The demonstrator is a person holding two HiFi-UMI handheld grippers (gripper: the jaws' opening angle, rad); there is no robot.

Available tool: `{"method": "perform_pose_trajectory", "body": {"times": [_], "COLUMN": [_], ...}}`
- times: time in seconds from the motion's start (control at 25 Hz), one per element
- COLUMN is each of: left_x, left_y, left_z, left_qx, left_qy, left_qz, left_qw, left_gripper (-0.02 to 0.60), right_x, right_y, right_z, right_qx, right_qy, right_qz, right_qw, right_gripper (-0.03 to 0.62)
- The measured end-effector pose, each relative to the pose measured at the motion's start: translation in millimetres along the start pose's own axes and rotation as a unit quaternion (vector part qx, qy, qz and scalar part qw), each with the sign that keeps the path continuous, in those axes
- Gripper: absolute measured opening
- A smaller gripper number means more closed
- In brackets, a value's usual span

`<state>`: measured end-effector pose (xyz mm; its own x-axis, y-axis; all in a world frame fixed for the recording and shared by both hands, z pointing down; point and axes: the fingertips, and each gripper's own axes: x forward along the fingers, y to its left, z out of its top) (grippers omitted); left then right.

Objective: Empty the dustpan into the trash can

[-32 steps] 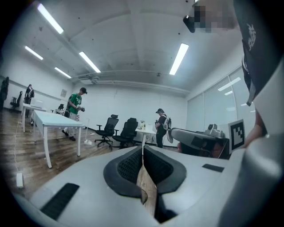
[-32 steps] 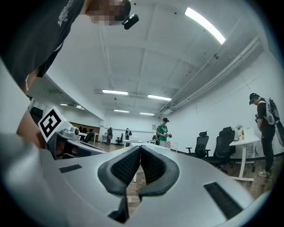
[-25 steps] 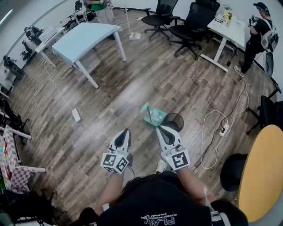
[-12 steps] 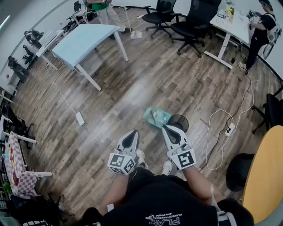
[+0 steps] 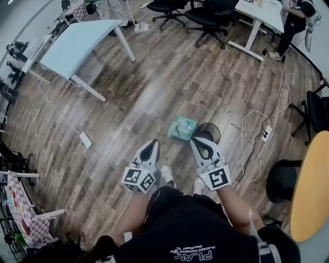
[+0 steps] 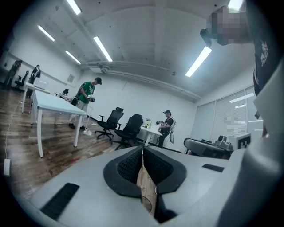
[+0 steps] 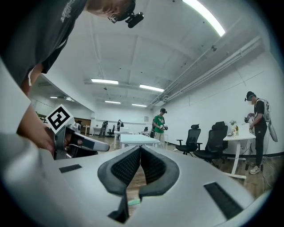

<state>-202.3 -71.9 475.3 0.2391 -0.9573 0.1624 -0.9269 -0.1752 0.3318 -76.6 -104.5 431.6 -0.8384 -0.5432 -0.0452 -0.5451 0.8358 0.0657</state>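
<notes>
A teal dustpan [image 5: 182, 127] lies on the wood floor with pale scraps in it. Right beside it stands a black mesh trash can [image 5: 207, 132]. My left gripper [image 5: 153, 142] is shut and empty, its tips to the left of the dustpan and short of it. My right gripper [image 5: 197, 139] is also shut and empty, its tips above the near rim of the trash can in the head view. In the right gripper view a sliver of the teal dustpan [image 7: 134, 201] shows below the closed jaws. The left gripper view shows only floor between its closed jaws.
A light blue table [image 5: 82, 43] stands at the far left, with a white power strip [image 5: 86, 139] and cable on the floor nearby. Office chairs [image 5: 205, 15], a white desk [image 5: 257, 10] and a person [image 5: 293, 23] are far off. A cable [image 5: 252, 149], black stool [image 5: 282, 180] and round yellow table [image 5: 311, 190] are at right.
The person has stepped forward, so the table and chairs have slid up the head view. Both grippers stay shut, side by side, and have sunk a little toward the dustpan and trash can.
</notes>
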Motion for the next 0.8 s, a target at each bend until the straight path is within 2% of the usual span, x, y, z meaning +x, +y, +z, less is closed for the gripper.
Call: {"method": "perform_pose_trajectory", "body": {"times": [0.16,0.28,0.4,0.52,0.64,0.8], "left_x": [24.5,36.1,48.0,57.9,71.0,86.3], "left_y": [33.3,47.1,62.9,75.3,82.7,82.6], "left_z": [-4.8,-13.0,-10.6,-12.5,-28.2,-48.2], "left_qx": [-0.002,0.022,0.045,0.033,0.007,0.023], "left_qy": [0.031,0.061,0.071,0.080,0.107,0.149], "left_qz": [-0.029,-0.060,-0.079,-0.090,-0.096,-0.099], "left_qw": [0.9991,0.9961,0.9934,0.9922,0.9896,0.9836], "left_gripper": [0.025,0.025,0.025,0.025,0.026,0.025], "right_x": [28.0,36.6,45.3,49.7,52.1,60.8], "right_y": [-5.0,0.3,2.0,-2.1,-7.9,-12.2], "right_z": [-19.2,-32.9,-40.1,-42.7,-57.4,-66.5], "right_qx": [0.021,0.029,0.026,0.023,0.020,0.038], "right_qy": [0.031,0.048,0.058,0.056,0.067,0.070], "right_qz": [-0.039,-0.066,-0.090,-0.112,-0.120,-0.128], "right_qw": [0.999,0.996,0.994,0.992,0.990,0.989], "right_gripper": [0.023,0.023,0.023,0.023,0.023,0.023]}}
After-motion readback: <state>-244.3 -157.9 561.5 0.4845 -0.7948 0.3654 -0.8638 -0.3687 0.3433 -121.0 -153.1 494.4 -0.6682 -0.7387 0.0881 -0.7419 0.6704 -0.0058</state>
